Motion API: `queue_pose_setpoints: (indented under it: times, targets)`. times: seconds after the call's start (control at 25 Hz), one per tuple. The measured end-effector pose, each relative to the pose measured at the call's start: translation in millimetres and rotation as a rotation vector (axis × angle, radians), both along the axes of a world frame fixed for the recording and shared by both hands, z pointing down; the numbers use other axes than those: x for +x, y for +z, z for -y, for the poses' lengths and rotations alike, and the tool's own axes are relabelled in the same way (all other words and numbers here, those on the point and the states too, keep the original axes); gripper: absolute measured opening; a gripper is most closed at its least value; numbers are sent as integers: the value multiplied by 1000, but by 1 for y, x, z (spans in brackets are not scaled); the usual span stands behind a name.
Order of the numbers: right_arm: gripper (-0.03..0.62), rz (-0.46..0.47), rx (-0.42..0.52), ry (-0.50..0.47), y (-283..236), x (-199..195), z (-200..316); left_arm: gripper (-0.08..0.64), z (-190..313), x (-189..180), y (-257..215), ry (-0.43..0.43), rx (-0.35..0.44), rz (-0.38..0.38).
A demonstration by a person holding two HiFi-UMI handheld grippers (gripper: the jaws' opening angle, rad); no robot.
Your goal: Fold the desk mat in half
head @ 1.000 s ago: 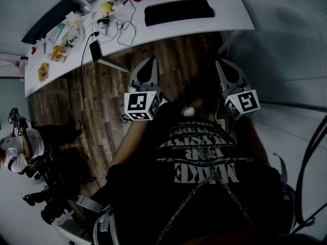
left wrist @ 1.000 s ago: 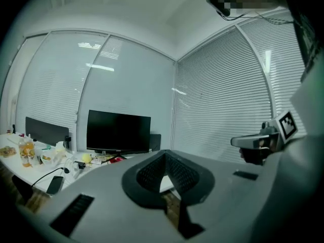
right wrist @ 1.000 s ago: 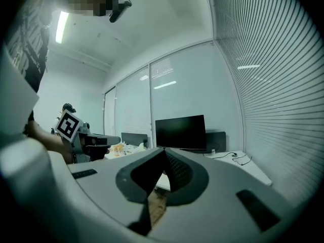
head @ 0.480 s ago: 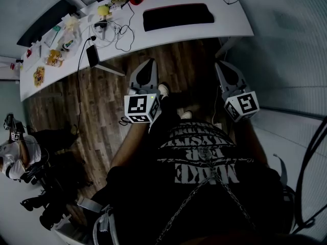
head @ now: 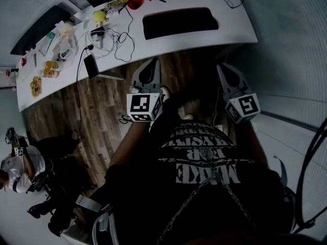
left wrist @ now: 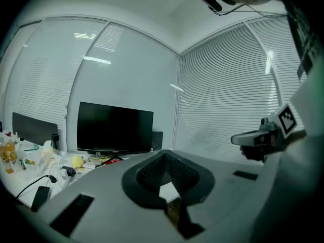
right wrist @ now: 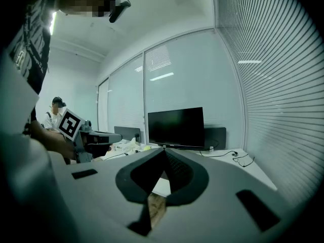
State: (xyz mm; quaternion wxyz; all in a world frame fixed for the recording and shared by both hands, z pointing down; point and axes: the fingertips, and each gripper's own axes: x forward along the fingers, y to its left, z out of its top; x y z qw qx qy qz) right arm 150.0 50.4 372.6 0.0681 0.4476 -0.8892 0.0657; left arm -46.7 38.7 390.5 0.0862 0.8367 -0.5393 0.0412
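Note:
The dark desk mat [head: 176, 22] lies flat on the white desk [head: 240, 32] at the top of the head view. My left gripper [head: 149, 63] and right gripper [head: 224, 66] hang side by side above the wooden floor, just short of the desk's front edge and apart from the mat. Both are shut with nothing between their jaws. In the left gripper view the closed left gripper [left wrist: 164, 154] points toward a black monitor [left wrist: 115, 128]. The right gripper view shows the shut right gripper [right wrist: 164, 151] aimed at the same monitor [right wrist: 176, 128]. Neither gripper view shows the mat.
Cables, a phone [head: 91, 65], a yellow object [head: 98, 17] and a red object [head: 135, 2] crowd the desk left of the mat. Glasses [head: 232, 1] lie at its far right. A seated person [head: 18, 170] is at lower left. Blinds line the wall on the right.
The desk and mat have drawn nearer to both grippers in the head view. The grippers keep their spacing and stay shut.

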Motion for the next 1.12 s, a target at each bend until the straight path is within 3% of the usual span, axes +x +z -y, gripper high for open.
queue_pose_setpoints:
  times: [0.48,1.12]
  targets:
    - [0,-7,4,6,-2,-53,92,6,100,-48,-2,13,12,-7]
    - [0,-24,36,-2,-20,-120,157,6,173,-98,-6,41,31,-48]
